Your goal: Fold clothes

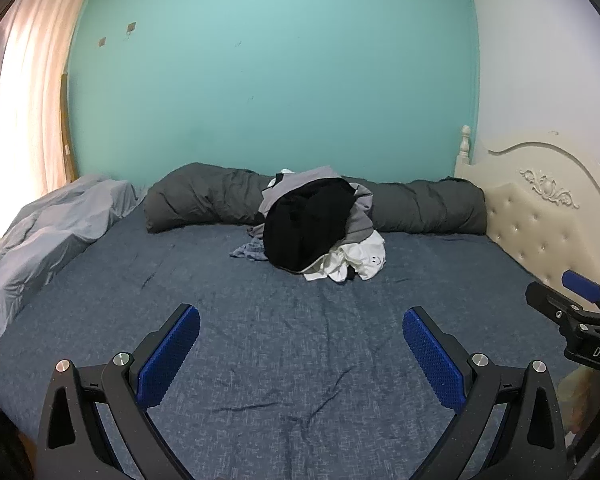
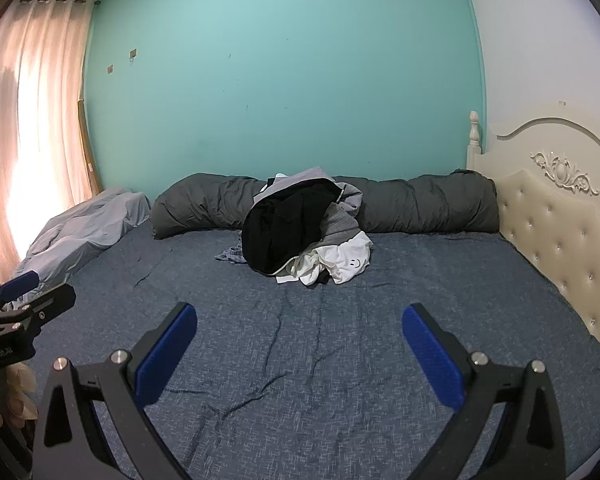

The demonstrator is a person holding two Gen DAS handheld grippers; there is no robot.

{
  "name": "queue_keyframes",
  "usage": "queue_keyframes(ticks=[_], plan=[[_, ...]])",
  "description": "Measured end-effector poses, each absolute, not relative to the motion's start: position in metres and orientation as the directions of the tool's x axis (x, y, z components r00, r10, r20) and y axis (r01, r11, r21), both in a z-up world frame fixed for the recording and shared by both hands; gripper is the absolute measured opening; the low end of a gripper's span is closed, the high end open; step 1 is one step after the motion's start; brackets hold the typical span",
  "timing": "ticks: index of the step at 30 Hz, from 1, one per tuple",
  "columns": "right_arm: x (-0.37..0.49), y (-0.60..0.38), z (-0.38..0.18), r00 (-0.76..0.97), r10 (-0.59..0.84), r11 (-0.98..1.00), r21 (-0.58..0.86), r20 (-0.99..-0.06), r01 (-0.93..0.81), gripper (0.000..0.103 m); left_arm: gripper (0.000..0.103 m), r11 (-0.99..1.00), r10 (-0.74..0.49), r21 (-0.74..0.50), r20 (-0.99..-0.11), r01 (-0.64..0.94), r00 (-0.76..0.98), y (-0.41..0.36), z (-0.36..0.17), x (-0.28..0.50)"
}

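Observation:
A heap of clothes (image 1: 314, 222) (image 2: 296, 226) lies at the far middle of the bed: a black garment on top, grey pieces under it and a white one (image 1: 360, 260) (image 2: 346, 262) at the front right. My left gripper (image 1: 301, 314) hovers open over the blue bedsheet (image 1: 284, 344), well short of the heap, with nothing between its blue pads. My right gripper (image 2: 300, 312) is open too, equally far back and empty. Each gripper shows at the edge of the other's view: the right one (image 1: 568, 292) and the left one (image 2: 32, 288).
A rolled dark grey duvet (image 1: 204, 200) (image 2: 428, 204) lies along the teal wall behind the heap. A light grey blanket (image 1: 52, 236) (image 2: 88, 228) is bunched at the left by the curtain. A cream tufted headboard (image 1: 540, 216) (image 2: 552, 224) bounds the bed's right side.

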State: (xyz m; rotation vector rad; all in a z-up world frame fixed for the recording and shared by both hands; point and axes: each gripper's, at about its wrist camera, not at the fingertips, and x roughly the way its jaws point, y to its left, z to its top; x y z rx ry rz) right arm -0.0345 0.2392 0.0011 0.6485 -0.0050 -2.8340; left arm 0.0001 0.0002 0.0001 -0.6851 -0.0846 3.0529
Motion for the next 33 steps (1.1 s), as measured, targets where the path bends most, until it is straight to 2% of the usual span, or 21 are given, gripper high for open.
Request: queue_keyframes(ticks=[33], plan=[[-0.0317,0.2434,0.0052,-0.873,-0.235,-0.971,0.067,-0.427,0.229,0.103,0.103,-0.998,0.037,-0.060,-0.446,-0.011,-0.894,0.0028,-0.0085,0.0019]])
